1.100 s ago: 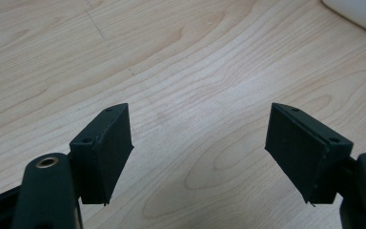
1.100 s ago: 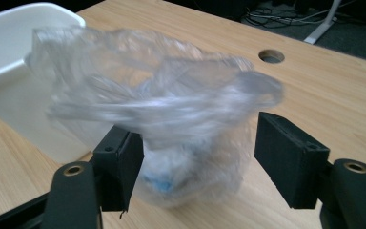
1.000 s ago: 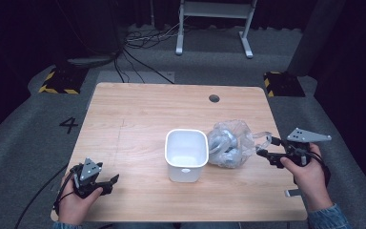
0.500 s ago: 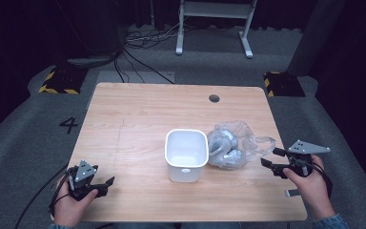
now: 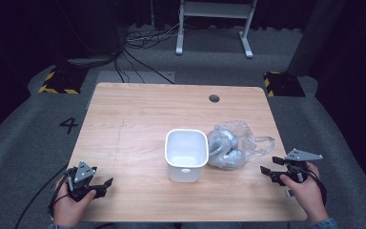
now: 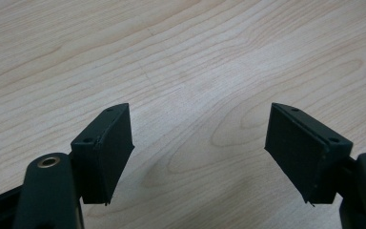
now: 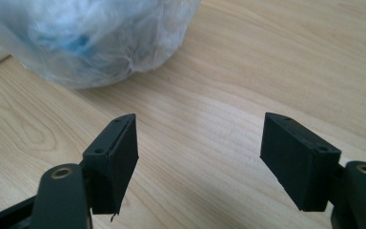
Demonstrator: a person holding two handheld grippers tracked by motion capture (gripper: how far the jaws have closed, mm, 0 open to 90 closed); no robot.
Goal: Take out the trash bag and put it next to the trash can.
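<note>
Since the earlier frame the right gripper has dropped away from the soft, light, slippery plastic bag beside the white tub, jaws widening and empty; left gripper wide, empty; right gripper view: crinkly bag, best pinched at its loose handle.

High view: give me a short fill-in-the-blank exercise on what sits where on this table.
1. The white tub stands to the ____ of the plastic bag in the high view.
2. Both things rest on a ____ table.
3. The right hand-held gripper has its jaws ____, with nothing between them.

Missing words: left; wooden; open
</note>
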